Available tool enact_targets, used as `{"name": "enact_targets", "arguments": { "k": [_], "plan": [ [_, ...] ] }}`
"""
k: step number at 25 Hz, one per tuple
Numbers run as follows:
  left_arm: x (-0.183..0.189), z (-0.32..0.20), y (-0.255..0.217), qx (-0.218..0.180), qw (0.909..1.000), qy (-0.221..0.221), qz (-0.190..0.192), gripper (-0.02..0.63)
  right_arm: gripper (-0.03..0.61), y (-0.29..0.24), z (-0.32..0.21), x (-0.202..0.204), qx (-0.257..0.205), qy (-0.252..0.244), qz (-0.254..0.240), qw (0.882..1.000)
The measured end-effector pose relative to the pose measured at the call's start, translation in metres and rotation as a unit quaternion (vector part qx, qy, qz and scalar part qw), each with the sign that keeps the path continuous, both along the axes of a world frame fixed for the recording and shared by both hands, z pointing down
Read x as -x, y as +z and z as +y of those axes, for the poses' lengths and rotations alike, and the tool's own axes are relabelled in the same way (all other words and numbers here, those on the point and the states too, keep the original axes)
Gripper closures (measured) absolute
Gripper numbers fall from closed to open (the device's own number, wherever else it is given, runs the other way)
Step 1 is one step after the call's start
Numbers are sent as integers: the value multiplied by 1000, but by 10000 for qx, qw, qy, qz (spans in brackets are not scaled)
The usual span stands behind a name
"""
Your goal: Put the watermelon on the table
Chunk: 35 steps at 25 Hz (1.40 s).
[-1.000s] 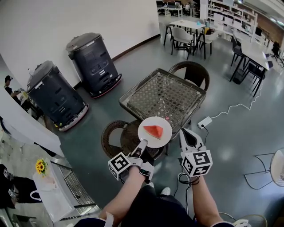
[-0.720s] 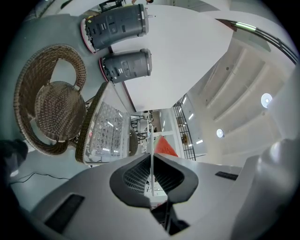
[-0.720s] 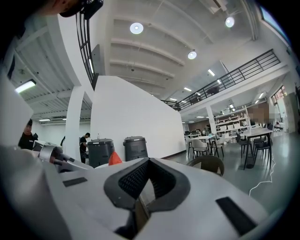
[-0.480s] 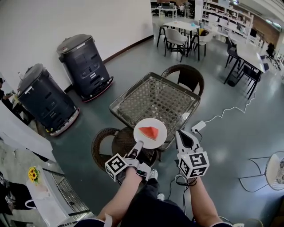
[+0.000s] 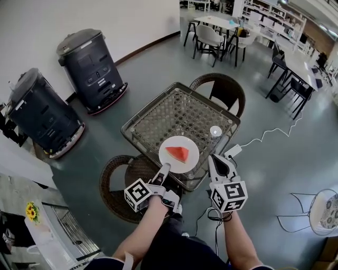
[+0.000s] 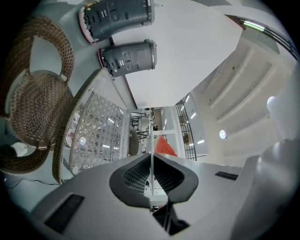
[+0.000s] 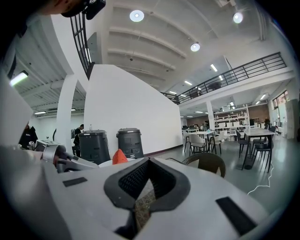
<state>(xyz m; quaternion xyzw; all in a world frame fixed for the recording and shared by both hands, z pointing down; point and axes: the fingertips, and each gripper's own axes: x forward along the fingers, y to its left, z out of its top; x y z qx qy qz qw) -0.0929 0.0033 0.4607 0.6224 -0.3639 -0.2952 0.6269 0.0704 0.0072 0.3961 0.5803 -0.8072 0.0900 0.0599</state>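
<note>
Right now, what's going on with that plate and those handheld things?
A person holds a tool in each hand. The left tool pinches the rim of a white plate carrying a watermelon slice, over the near edge of the woven table. The right tool is shut and empty beside it.

Ahead and left of the left gripper (image 5: 165,169) we see two dark bins (image 5: 92,68) against a white wall (image 5: 79,16); glossy grey floor (image 5: 274,153) all around.
</note>
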Motion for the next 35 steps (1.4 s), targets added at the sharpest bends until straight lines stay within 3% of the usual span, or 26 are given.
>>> {"name": "enact_targets", "arguments": {
  "k": [9,18,35],
  "plan": [
    [3,-81,13,106,9999,98,-48,595,577,8,-77,2,164,81,92,9998],
    [-10,-131,32,180,9997,155,-4,595,577,16,-131,-14,238,104,154,9995],
    [-52,-194,101,362,9991,-174,-106,595,577,64,-211,-39,575,-595,81,9965]
  ]
}}
